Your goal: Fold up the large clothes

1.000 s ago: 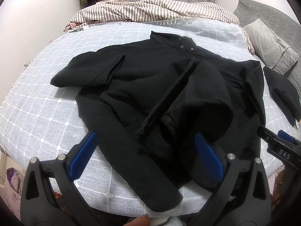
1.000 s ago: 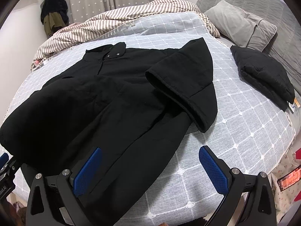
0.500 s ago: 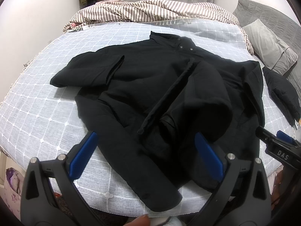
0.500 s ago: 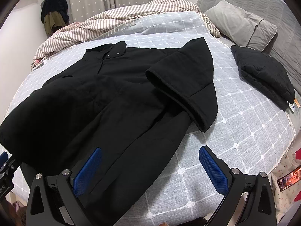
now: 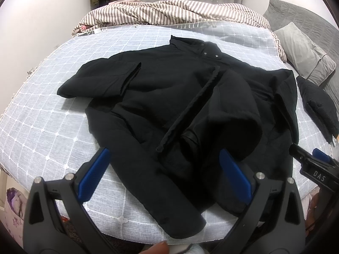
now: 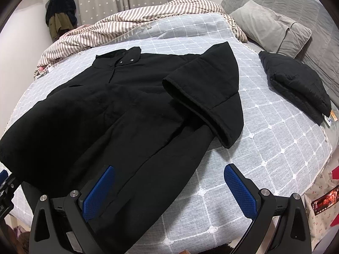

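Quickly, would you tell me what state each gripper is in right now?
Left gripper: open, holding nothing, above the black padded jacket.
Right gripper: open, holding nothing, over the jacket's hem.

"DAS" — white letters on the right tongs (image 5: 317,176).

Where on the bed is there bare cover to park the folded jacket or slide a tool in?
Two bare patches of the checked cover: one on the left, between the black jacket and the bed edge; one on the right, between its folded sleeve and the small dark bundle. The far end is crowded by the striped blanket and grey pillow.
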`<act>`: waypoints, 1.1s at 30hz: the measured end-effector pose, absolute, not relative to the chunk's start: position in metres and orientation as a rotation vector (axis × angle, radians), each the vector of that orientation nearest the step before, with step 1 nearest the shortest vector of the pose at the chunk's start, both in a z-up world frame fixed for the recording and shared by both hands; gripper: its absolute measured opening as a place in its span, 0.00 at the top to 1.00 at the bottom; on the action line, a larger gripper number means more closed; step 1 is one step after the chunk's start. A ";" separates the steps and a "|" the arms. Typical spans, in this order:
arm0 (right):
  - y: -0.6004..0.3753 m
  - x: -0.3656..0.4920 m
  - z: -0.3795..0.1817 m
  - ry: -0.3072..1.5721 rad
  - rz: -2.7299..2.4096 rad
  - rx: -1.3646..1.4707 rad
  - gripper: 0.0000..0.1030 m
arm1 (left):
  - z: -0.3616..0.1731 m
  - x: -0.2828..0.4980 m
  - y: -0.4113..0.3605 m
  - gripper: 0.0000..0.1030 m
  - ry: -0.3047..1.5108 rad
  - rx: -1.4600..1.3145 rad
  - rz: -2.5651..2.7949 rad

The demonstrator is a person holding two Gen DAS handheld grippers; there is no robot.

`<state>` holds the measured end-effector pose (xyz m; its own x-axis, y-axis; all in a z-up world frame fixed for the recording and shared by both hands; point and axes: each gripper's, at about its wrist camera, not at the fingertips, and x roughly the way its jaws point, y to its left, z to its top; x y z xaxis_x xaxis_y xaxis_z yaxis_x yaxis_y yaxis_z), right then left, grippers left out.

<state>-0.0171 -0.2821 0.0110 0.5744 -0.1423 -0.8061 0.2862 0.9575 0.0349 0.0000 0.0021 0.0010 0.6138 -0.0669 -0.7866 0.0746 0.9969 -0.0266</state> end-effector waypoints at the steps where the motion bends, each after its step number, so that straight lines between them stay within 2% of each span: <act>1: -0.283 -0.017 0.011 0.926 -0.253 0.169 0.00 | 0.001 0.000 0.002 0.01 0.906 0.009 -0.081; 33: -0.278 -0.012 0.013 0.931 -0.250 0.167 0.00 | 0.002 0.006 0.022 0.01 0.906 -0.027 -0.084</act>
<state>-0.0115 -0.2778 0.0127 0.5713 -0.1405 -0.8086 0.2838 0.9583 0.0340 0.0056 0.0221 0.0019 0.6137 -0.0841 -0.7851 0.0612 0.9964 -0.0589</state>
